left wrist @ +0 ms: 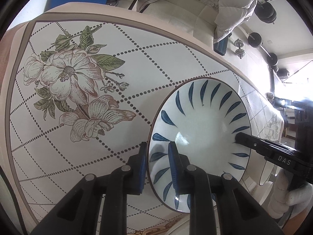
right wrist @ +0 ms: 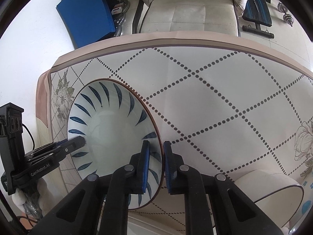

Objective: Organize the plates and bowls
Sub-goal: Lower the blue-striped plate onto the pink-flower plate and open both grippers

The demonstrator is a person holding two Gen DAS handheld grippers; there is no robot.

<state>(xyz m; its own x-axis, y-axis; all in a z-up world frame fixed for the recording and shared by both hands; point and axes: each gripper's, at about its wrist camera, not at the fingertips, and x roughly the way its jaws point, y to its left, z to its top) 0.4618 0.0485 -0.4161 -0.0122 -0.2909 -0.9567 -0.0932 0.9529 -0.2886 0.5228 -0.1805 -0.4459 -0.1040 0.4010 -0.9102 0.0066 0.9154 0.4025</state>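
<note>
You had the left gripper (left wrist: 157, 163) clamped on the white ceramic bowl with blue leaf strokes (left wrist: 201, 121) at nine o'clock, the right gripper (right wrist: 156, 161) at three. The bowl sat on the dotted floral tablecloth (right wrist: 215, 98). You needed level, matched lifting.

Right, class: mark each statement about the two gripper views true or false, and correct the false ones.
1. Both grippers straddle the rim of the same bowl. True: the left gripper and right gripper sit on opposite sides.
2. The bowl's inside carries red flowers. False: it has blue leaf-like strokes.
3. The tablecloth shows dotted diamond lines. True.
4. The bowl is full of soup. False: it is empty.
5. A second dish shows at the lower right of the right wrist view. True.
</note>
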